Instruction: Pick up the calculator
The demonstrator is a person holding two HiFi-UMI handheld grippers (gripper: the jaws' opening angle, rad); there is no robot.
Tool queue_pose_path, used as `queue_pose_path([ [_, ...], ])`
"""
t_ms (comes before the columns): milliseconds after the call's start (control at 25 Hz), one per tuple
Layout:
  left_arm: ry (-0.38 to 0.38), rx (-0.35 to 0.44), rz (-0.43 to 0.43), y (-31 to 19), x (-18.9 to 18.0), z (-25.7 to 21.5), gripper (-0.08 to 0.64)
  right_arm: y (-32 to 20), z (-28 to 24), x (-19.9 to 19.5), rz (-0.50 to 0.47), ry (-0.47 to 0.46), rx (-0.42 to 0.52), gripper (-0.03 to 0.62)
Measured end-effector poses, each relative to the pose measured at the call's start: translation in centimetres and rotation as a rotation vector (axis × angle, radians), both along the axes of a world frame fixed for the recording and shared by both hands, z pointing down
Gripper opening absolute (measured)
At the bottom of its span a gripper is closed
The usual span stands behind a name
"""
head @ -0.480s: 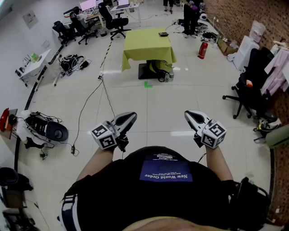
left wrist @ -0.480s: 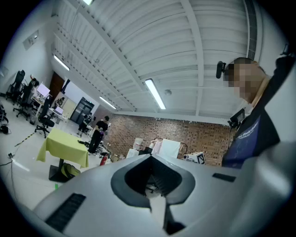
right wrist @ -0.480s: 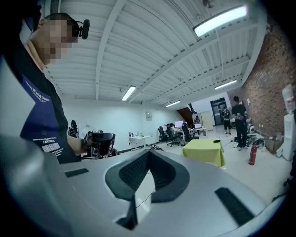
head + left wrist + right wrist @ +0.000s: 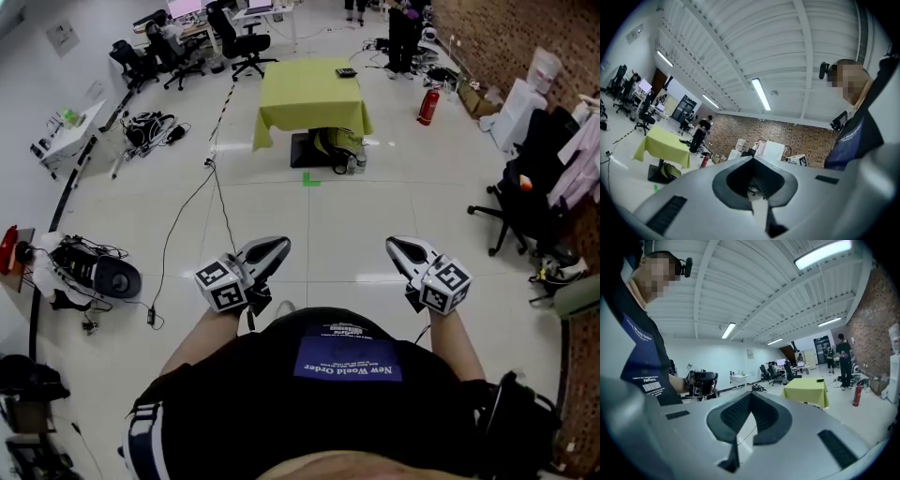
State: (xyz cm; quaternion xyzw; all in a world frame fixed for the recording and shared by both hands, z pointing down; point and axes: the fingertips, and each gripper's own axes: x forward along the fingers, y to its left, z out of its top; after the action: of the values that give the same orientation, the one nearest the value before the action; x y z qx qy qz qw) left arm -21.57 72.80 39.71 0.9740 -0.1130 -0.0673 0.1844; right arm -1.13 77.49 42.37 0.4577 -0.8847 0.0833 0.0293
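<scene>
So the calculator (image 4: 346, 72) is way over on the far edge of the desk (image 4: 309, 101), the one with the yellow-green cloth. It's a small dark slab lying flat, well apart from both tongs. The person stands back on the white tile floor (image 4: 375, 197), with both tongs at about waist height, pointing roughly forward toward that desk

Left tongs (image 4: 270, 249): clenched, tips pressed together with nothing between them. Their own view shows the ceiling, the brick wall and the desk off to the left

Right tongs (image 4: 401, 248): same deal, squeezed closed on nothing. In their own view the desk, with the calculator on top, sits to the right of the tips

Other stuff around:
- an olive bag (image 4: 336, 142) tucked under the desk beside its base
- a red fire extinguisher (image 4: 427, 106) standing on the floor to the right of the desk, near the brick wall (image 4: 487, 37)
- a bit of green tape (image 4: 310, 179) on the tiles just in front of the desk
- a black cable (image 4: 183, 211) snaking across the floor on the left
- black office chairs (image 4: 246, 45) beyond the desk, and another chair (image 4: 516, 202) by the right wall
</scene>
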Motion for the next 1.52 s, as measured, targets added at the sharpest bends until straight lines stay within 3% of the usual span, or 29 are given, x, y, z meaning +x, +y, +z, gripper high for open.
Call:
queue_pose_path([
  [440, 0.025, 0.067, 0.063, -19.7, -7.6, -1.8, 0.006, -17.7, -3.7, -7.9, 0.062, 0.020, 0.050, -0.015],
  [600, 0.038, 0.049, 0.056, -25.7, -10.0, -1.8, 0.006, -23.3, -3.8, -10.4, 0.064, 0.011, 0.036, -0.015],
  [920, 0.041, 0.008, -0.032, -34.3, -11.5, -0.2, 0.006, -33.0, -3.4, -10.0, 0.013, 0.030, 0.006, -0.015],
  [1080, 0.030, 0.007, -0.079, -38.3, -10.1, -0.2, 0.006, -38.5, -3.3, -8.5, -0.043, 0.018, 0.011, -0.015],
  [1520, 0.038, 0.045, -0.251, -49.7, 0.5, -2.7, 0.006, -54.1, -4.7, 1.7, -0.235, 0.009, 0.046, -0.015],
])
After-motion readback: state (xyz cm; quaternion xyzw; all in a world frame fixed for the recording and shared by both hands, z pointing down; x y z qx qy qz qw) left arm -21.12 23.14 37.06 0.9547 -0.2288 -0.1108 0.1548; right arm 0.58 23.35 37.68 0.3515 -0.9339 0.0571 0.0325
